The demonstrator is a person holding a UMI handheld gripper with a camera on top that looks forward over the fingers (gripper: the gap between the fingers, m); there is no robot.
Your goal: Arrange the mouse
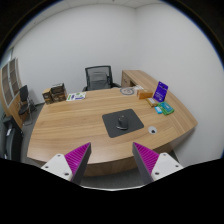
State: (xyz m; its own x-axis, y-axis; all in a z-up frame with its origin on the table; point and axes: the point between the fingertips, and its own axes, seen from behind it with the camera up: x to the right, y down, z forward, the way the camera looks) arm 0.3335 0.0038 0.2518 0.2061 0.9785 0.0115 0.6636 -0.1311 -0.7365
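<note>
Tongs (pixel 110 160) at bottom centre of frame, spread wide, nothing btwn the fingers; magenta pads (pixel 76 158) face inward on both. They hang high above the near edge of the wooden tabletop (pixel 70 125), w/ a broad view of the room.

Mouse (pixel 122 121) is a small dark shape sitting on a dark mouse mat (pixel 121 124), roughly frame centre, well ahead of the tongs and a bit right of their midline. Too small to read its orientation or whether it's corded.

Other stuff: small white object (pixel 153 130) just right of the mat; teal item (pixel 162 107) and a purple upright box (pixel 161 90) at right; round dark thing (pixel 127 91) toward the far edge; black office chair (pixel 97 77) behind the tabletop; papers and clutter (pixel 66 96) at upper left.

Handling, as a judgement: mouse prob. light, rigid plastic shell, smooth and curved on top, so slippery if pinched high. Best hold looks like across the two long sides, low on the body, fingers parallel to its length. Not fragile, but buttons/wheel on top shouldn't take the squeeze. Mat may drag along if mouse gets pushed rather than lifted. Approach not yet begun; needs a descent fwd and down first.
</note>
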